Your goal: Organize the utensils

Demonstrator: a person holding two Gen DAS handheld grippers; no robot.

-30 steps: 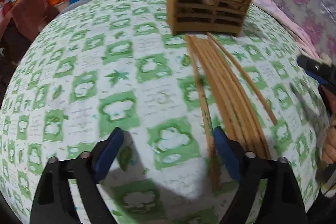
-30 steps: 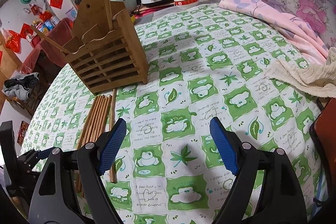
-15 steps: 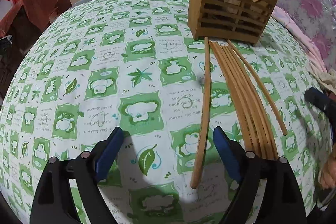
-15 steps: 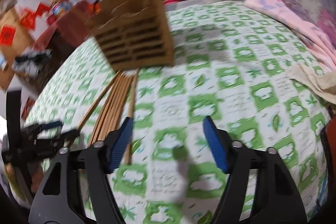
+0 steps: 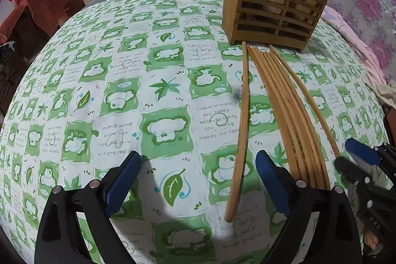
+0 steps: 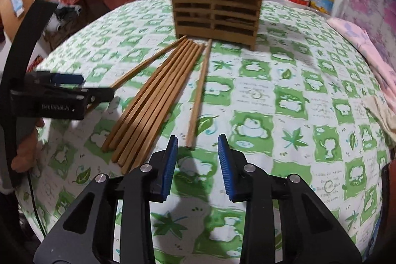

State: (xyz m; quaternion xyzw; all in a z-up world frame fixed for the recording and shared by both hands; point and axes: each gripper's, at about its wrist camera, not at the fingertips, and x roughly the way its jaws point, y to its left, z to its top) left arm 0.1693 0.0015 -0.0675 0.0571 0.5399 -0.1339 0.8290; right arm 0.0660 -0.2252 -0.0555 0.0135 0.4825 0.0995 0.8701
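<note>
- Left gripper (image 5: 195, 180): fingers spread wide, holding nothing, low over the tablecloth (image 5: 99, 90).
- Single chopstick (image 6: 199, 93): lies apart from the bundle (image 6: 158, 100), long axis running to the wooden holder (image 6: 216, 6), near end just ahead of the right gripper (image 6: 198, 166).
- Right gripper: nearer, half open, empty, aligned along it.

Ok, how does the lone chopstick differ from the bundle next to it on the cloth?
The lone chopstick lies by itself with bare cloth on both sides; the bundle is several sticks pressed side by side. The lone chopstick's near end sits just ahead of the open right gripper, while the bundle lies off to that gripper's left. Both are brown wood, flat on the tablecloth, far ends pointing at the wooden holder.
</note>
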